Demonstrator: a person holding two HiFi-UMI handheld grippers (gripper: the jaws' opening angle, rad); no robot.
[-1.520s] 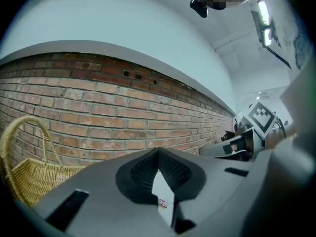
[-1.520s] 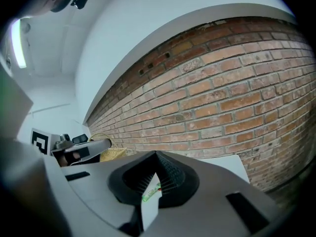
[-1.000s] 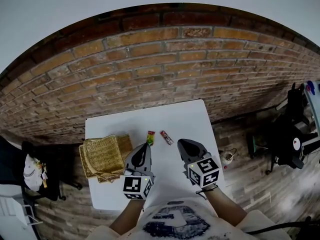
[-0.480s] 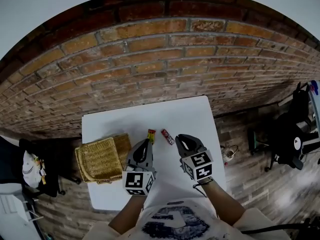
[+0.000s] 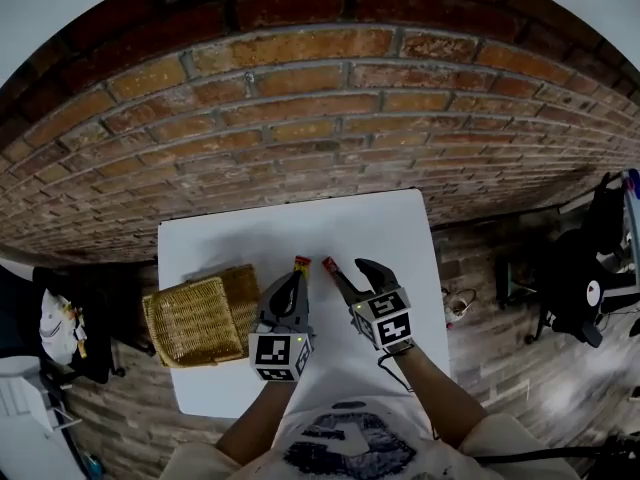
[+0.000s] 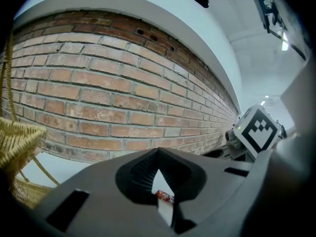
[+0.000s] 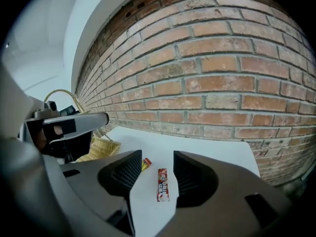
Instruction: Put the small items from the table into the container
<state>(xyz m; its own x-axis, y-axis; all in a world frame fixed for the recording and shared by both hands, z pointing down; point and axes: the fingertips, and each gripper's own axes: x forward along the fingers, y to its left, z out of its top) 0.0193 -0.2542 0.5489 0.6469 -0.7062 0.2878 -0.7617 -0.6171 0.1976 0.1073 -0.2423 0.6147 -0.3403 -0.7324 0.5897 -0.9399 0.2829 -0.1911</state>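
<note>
Beneath the red brick wall (image 5: 320,118), we face a white square desk (image 5: 380,228). On its left edge sits the woven straw basket (image 5: 195,320) that serves as the container. Our left tongs (image 5: 296,278) are pressed tip to tip and hold nothing, pointing at a small yellow-and-red packet (image 5: 301,264) just ahead. Our right tongs (image 5: 352,272) are opening, and a red-and-white candy stick (image 7: 163,184) lies flat on the desk between them, untouched. Both items lie right of the basket.
</note>
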